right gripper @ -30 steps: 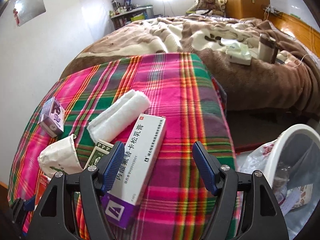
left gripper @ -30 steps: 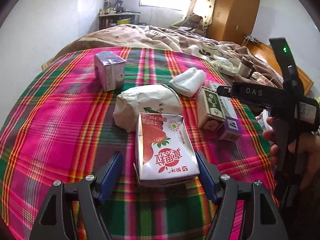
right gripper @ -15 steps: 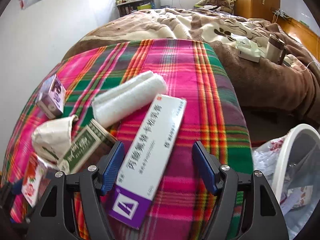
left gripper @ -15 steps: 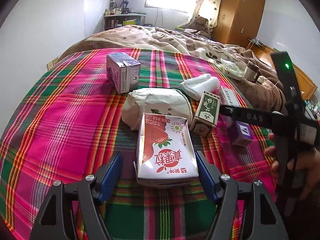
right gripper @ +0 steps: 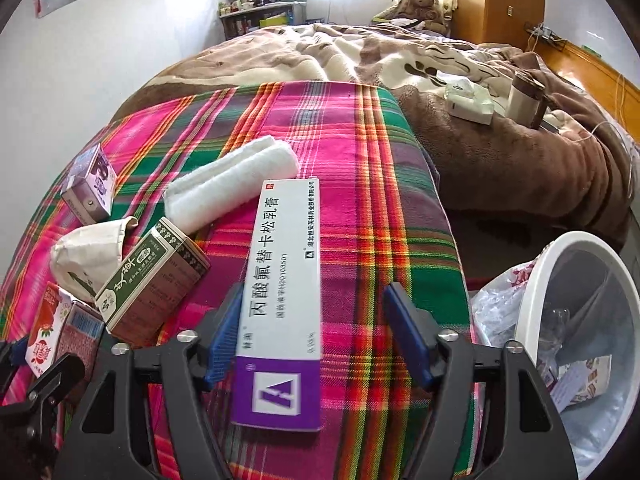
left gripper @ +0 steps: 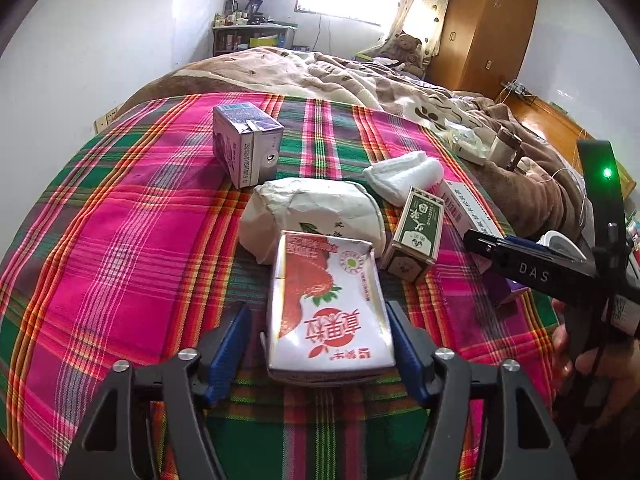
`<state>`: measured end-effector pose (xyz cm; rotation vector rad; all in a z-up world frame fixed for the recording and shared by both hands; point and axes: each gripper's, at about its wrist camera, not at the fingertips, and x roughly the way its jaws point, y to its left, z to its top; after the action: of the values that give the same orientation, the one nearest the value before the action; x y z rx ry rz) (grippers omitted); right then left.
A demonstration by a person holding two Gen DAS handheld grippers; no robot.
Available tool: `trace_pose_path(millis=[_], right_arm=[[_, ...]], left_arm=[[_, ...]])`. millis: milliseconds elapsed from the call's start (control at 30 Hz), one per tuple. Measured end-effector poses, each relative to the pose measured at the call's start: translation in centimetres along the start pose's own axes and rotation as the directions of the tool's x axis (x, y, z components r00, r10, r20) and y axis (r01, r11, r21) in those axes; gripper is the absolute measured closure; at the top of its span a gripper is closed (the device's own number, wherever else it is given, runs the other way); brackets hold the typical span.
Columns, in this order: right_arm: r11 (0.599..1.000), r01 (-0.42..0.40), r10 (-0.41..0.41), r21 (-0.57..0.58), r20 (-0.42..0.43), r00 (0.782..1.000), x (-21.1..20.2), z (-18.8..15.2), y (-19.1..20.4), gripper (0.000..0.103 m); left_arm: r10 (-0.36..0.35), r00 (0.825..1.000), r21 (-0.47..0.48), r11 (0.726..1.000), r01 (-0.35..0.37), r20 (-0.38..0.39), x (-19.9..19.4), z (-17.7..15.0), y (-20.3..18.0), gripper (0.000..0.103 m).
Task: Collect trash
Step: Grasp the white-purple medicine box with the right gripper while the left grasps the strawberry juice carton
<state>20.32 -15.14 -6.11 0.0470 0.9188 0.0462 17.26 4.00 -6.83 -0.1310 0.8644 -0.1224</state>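
Trash lies on a plaid tablecloth (left gripper: 100, 248). My left gripper (left gripper: 318, 340) is open, its jaws on either side of a strawberry milk carton (left gripper: 328, 308) lying flat; the right fingertip is close to the carton's side. My right gripper (right gripper: 316, 332) is open around a long white and purple ointment box (right gripper: 284, 280), which lies nearer the left jaw. A crumpled white paper bag (left gripper: 312, 212), a green box (left gripper: 416, 236), a rolled white towel (left gripper: 404, 176) and a purple carton (left gripper: 244, 144) lie further off.
A white bin (right gripper: 576, 344) lined with a plastic bag and holding trash stands right of the table. A bed with a brown blanket (right gripper: 520, 152), a tissue pack and a cup lies behind. The right gripper's body (left gripper: 560, 276) shows in the left wrist view.
Both grippers have moved forward. The ointment box now lies straight between the right jaws. The left jaws sit closer along the milk carton's sides.
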Motion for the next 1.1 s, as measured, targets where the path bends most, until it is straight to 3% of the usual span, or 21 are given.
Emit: trace_pose_path(millis=[133,500,1100], right_arm=[[1.000,-0.010,0.010,0.013,0.005,1.000,0.0,-0.1,-0.2,0.066],[0.998,-0.051,0.050,0.026,0.045,0.998,-1.3,-1.0,-0.5,0.066],[0.992,-0.104,0.095,0.064,0.135,0.986,-5.7,-2.6,-2.0,0.066]], left_arm=[[-0.002,1.000,-0.003,1.000,0.002,-0.004,0.2,0.1,0.0,0.046],[-0.005,1.000,-0.010,1.000,0.005,0.029,-0.9,-0.2,-0.2,0.046],[-0.030,0.990,0.061,0.998,0.022,0.136,-5.6,0.6,-3.2,0.046]])
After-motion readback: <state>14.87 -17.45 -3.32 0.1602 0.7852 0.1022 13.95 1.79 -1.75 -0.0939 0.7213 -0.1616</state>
